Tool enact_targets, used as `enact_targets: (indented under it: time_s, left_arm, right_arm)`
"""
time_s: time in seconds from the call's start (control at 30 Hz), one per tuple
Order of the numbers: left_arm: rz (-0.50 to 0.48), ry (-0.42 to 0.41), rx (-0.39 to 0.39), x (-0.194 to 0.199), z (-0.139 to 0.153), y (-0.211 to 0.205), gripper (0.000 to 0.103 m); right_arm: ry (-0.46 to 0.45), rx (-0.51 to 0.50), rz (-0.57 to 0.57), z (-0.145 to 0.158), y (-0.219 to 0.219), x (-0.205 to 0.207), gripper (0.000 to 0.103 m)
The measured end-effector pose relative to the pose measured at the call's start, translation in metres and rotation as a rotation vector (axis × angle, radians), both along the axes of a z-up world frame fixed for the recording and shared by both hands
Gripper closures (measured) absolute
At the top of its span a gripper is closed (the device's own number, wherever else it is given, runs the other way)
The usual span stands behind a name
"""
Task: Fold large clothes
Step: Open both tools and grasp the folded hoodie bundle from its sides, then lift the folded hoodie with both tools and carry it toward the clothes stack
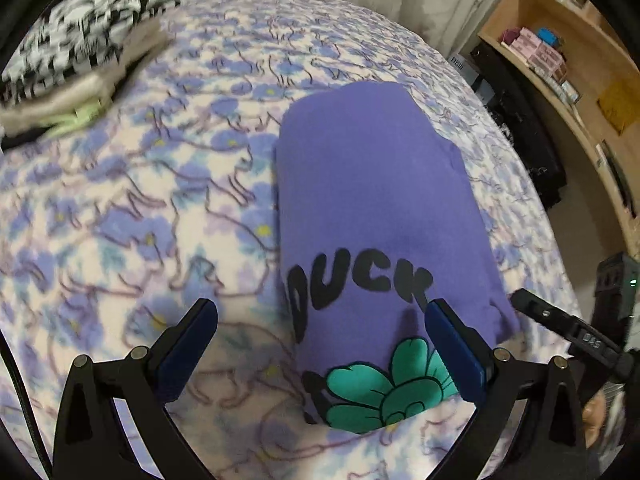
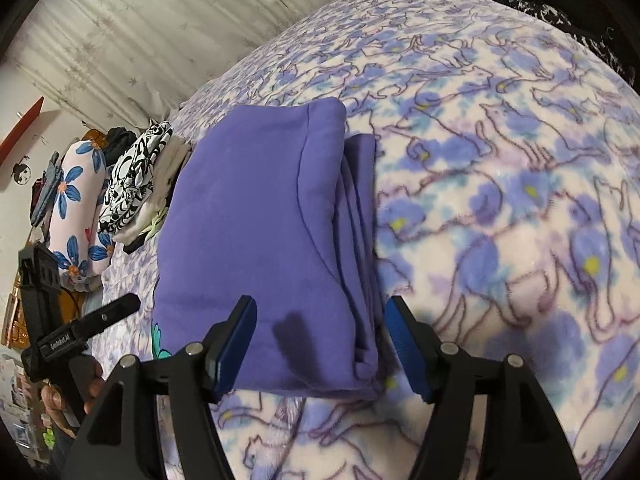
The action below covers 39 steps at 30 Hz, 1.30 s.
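Currently the folded purple sweatshirt [image 1: 376,208] lies lengthwise straight ahead on the bed [image 1: 140,208], right tool [image 2: 322,344] open astride its near-right corner, left tool [image 1: 320,344] open over its printed near-left end.

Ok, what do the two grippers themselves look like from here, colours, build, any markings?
Both the left gripper and right gripper have matte black frames with triangular cut-outs, silver pivot pins and flat blue pads. Seen from the other wrist's view, the right one's finger reads "045" and the left one's body carries a "GenRobot.AI" label. A black cable runs beside the left.
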<state>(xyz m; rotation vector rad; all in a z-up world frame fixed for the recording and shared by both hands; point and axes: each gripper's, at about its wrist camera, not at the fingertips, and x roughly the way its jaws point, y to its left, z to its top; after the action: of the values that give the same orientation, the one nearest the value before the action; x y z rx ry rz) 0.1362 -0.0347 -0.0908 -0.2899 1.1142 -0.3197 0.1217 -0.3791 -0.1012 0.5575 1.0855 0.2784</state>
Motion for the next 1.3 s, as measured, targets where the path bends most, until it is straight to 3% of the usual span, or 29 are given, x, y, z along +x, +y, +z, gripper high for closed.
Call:
enact_targets:
  time_s: [0.37, 0.73, 0.87, 1.13, 1.3]
  left_arm:
    - [-0.021, 0.070, -0.194, 0.024, -0.033, -0.011, 0.000]
    - [-0.093, 0.088, -0.216, 0.058, -0.042, -0.026, 0.000]
    - [-0.113, 0.094, -0.225, 0.063, -0.045, -0.029, 0.000]
    - [-0.119, 0.111, -0.212, 0.070, -0.046, -0.037, 0.000]
    - [-0.120, 0.101, -0.199, 0.070, -0.042, -0.040, 0.000]
  right_arm:
    - [0.053, 0.082, -0.029, -0.036, -0.010, 0.036, 0.036]
    - [0.129, 0.312, 0.087, -0.079, -0.001, 0.082, 0.027]
    - [0.147, 0.336, 0.115, -0.085, 0.007, 0.088, 0.020]
    - [0.128, 0.305, 0.161, -0.081, 0.018, 0.085, 0.019]
    - [0.097, 0.311, 0.147, -0.075, 0.021, 0.079, 0.050]
